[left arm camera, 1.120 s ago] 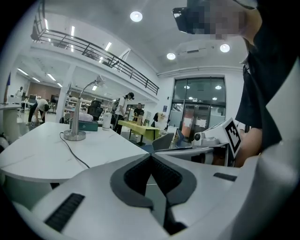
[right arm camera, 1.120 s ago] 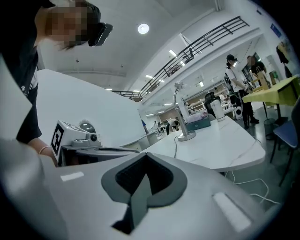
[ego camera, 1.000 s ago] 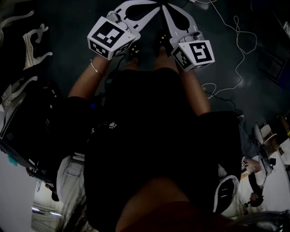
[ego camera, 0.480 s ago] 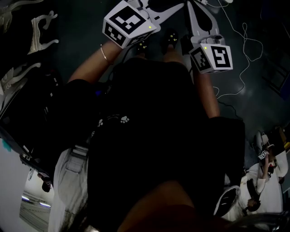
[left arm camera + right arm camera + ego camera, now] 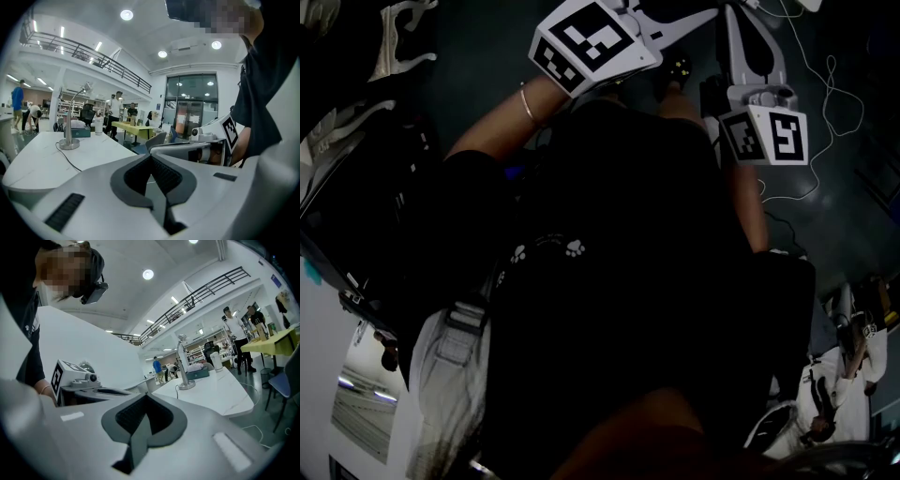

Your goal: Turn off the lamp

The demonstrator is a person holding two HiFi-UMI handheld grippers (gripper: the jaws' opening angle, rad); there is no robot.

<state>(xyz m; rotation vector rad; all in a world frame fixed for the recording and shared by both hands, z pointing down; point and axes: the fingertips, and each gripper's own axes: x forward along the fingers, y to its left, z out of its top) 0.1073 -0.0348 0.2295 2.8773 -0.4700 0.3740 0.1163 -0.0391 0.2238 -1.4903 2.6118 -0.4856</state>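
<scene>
A silver desk lamp (image 5: pixel 70 126) with a round base and a bent neck stands on a white table (image 5: pixel 37 161), well beyond my left gripper (image 5: pixel 151 156). That gripper's jaws are shut with nothing between them. In the right gripper view the same lamp (image 5: pixel 183 365) stands far off, ahead and to the right of my right gripper (image 5: pixel 145 395), also shut and empty. Whether the lamp is lit I cannot tell. In the head view the two marker cubes (image 5: pixel 591 42) (image 5: pixel 766 134) sit at the top edge, and the fingertips run out of the picture.
The lamp's cord (image 5: pixel 70 159) trails across the table. A teal box (image 5: pixel 80 132) and a white cup (image 5: pixel 98 126) stand behind the lamp. Further back are a yellow-green table (image 5: pixel 129 126), a grey chair (image 5: pixel 157 139) and several people. White cable (image 5: pixel 825 94) lies on the dark floor.
In the head view both grippers have moved up the picture and a little to the right, side by side. Both stay shut.
</scene>
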